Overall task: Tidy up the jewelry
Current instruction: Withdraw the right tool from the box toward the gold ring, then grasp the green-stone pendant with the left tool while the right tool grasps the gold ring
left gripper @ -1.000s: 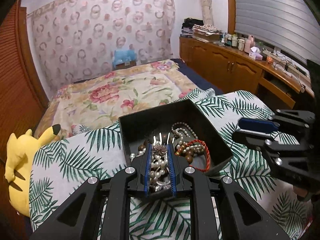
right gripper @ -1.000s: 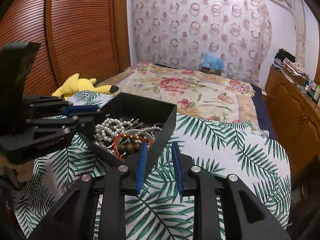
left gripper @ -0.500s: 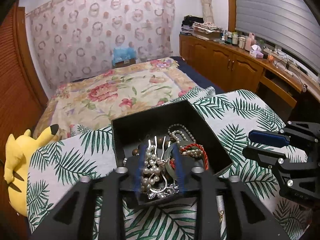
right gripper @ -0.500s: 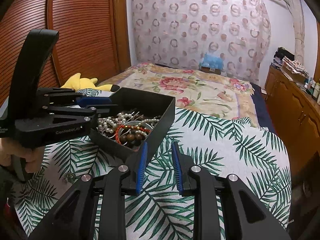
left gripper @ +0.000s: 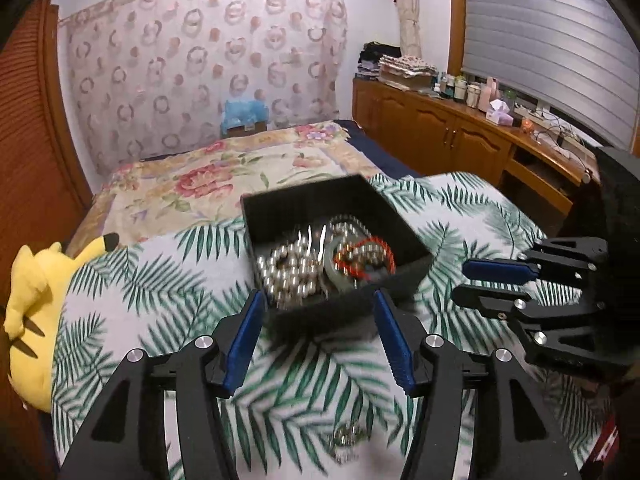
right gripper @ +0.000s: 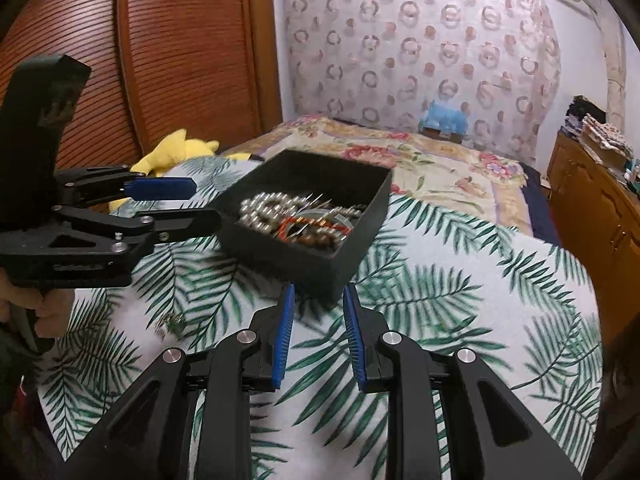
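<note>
A black box [left gripper: 400,220] sits on a palm-leaf cloth [left gripper: 152,280], holding tangled pearl strands [left gripper: 288,272] and a red bead bracelet [left gripper: 368,256]. The left gripper [left gripper: 318,336] hangs near the box's near edge, jaws spread wide, holding nothing. The right gripper [right gripper: 318,332] hangs just near the box's corner, jaws partly open, empty. A small silvery piece [left gripper: 346,438] lies on the cloth nearer than the box. A yellow plush toy [left gripper: 28,312] rests far left.

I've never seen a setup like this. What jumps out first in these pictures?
Dead center sits a black box heaped with pearl strands and a red bead bracelet, on a palm-leaf cloth. The left gripper gapes open just before it, and a yellow plush toy lies at the cloth's left edge.
</note>
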`<state>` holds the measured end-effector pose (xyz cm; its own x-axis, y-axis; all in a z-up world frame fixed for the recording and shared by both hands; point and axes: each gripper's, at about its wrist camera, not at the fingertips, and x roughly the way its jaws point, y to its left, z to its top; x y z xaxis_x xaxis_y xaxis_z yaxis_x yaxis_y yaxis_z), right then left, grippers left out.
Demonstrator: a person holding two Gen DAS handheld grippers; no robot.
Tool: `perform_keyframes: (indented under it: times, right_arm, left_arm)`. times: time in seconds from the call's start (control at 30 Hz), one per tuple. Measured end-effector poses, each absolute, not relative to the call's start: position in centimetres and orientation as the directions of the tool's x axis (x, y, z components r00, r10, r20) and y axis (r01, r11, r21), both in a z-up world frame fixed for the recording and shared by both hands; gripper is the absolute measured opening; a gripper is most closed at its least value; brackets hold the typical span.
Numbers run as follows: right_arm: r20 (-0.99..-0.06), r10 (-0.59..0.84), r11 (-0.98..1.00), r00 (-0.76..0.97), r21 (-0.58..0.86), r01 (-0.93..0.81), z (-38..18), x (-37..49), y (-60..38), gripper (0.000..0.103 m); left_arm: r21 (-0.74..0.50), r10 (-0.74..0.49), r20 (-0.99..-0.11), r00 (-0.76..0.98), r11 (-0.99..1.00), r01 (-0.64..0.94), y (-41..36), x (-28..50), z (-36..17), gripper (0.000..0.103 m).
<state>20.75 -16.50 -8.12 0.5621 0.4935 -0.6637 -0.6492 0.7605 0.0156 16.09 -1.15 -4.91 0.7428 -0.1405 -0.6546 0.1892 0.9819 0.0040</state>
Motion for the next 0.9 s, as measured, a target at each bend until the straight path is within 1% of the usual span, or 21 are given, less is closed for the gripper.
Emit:
perform_keyframes:
  times: [0.27, 0.43, 0.6, 0.7, 0.73, 0.9]
  right_arm:
    - [-0.723, 0.491, 0.717, 0.485, 0.020, -0.696, -10.3, 20.0, -14.7, 0.027]
    - [-0.753, 0.484, 0.705, 0.445, 0.034, -0.709, -11.1, 20.1, -13.5, 0.027]
    - [-0.774, 0.461, 0.707, 0.435, 0.024, -0.706, -11.6, 20.4, -12.8, 0.027]
    - [-0.783, 0.443, 0.717, 0.437, 0.017, -0.696, -11.9, 20.7, -12.6, 0.019]
    - [-0.782, 0.438, 0.720, 0.443, 0.009, -0.694, -11.9, 20.7, -12.5, 0.014]
    - [-0.780, 0.440, 0.718, 0.446, 0.007, -0.696, -12.0, 20.6, -12.8, 0.012]
  left_arm:
    - [-0.015, -0.139, -0.678, 0.721, 0.984, 0.176, 0.7, 12.7, -6.7, 0.058]
    - [-0.051, -0.148, -0.703, 0.695, 0.986, 0.159, 1.7, 11.3, -8.4, 0.058]
    - [-0.060, -0.155, -0.716, 0.681, 0.985, 0.161, 1.9, 10.3, -8.8, 0.058]
    - [-0.051, -0.157, -0.719, 0.677, 0.983, 0.174, 1.6, 10.0, -9.0, 0.058]
    - [-0.048, -0.159, -0.719, 0.676, 0.983, 0.180, 1.4, 9.9, -9.1, 0.058]
    - [-0.045, -0.169, -0.732, 0.660, 0.979, 0.201, 0.6, 10.0, -9.8, 0.058]
